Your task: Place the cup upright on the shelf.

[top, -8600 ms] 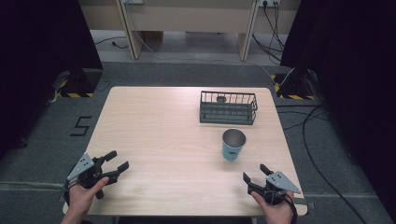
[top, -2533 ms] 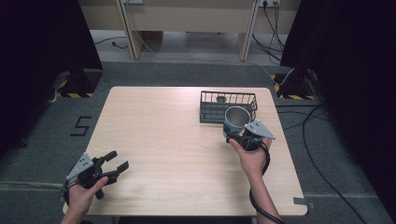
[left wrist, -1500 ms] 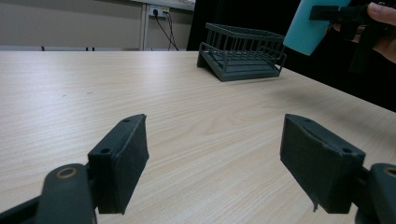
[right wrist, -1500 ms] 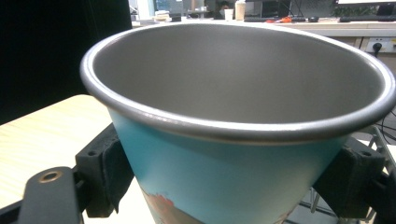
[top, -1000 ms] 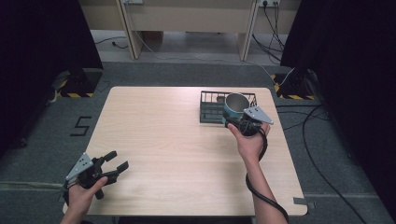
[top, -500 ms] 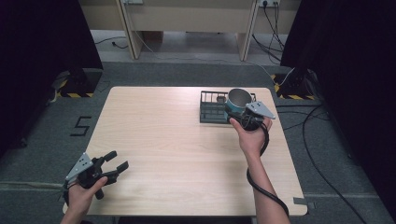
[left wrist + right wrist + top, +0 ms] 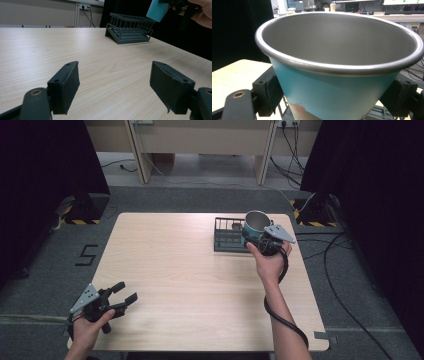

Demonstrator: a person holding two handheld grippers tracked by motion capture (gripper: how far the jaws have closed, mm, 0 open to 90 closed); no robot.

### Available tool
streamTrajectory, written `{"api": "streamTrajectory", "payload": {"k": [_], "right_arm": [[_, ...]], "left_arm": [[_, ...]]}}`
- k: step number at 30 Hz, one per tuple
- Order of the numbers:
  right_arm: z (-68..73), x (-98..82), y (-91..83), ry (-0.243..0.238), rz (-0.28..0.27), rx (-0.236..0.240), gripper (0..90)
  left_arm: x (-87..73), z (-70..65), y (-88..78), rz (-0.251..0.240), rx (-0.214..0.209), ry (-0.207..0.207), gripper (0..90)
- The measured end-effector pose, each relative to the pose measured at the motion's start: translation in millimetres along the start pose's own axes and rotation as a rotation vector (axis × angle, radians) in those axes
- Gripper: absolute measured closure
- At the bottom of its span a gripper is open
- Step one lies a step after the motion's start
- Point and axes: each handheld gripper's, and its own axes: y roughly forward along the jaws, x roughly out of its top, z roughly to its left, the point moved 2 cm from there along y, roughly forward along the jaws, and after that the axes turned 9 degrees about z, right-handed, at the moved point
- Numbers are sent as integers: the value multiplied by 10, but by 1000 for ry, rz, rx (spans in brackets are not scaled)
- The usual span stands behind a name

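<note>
- The right gripper (image 7: pixel 261 240) is clamped on the teal cup (image 7: pixel 255 226), one pad on each side of its wall, and holds it in the air above the near right part of the wire basket (image 7: pixel 231 234) at the far right of the counter (image 7: pixel 190 285).
- In the right gripper view the cup (image 7: pixel 339 72) stands mouth up, tilted a little toward the camera, its metal inside bare; bars of the basket (image 7: pixel 384 112) show just under its base.
- The step in hand looks like setting the cup into the basket. To do it well, bring the cup level first, so that its base meets the basket floor flat and not on one edge.
- Centre it over an open part of the basket before lowering. Something small and dark lies in the far left corner of the basket; I cannot tell what it is, so stay on the right half.
- Lower slowly and straight down. The basket's rim is thin wire, and a jaw or the cup's base could catch on it and drag the basket along the counter.
- Let go only once the base is resting, and spread the jaws just enough to clear the wall, then lift straight up so the rim isn't hooked.
- The left gripper (image 7: pixel 121 299) lies at the near left corner of the counter, jaws spread wide and holding nothing; in the left gripper view the basket (image 7: pixel 130 31) and the cup (image 7: pixel 157 10) are well away from it. It need not help.
</note>
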Motion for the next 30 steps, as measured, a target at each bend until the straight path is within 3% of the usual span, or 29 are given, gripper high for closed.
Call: {"api": "streamTrajectory", "payload": {"k": [30], "right_arm": [[-59,92,182,19,13,-15,177]], "left_arm": [[-1,5,-1,0,-1,-3,230]]}}
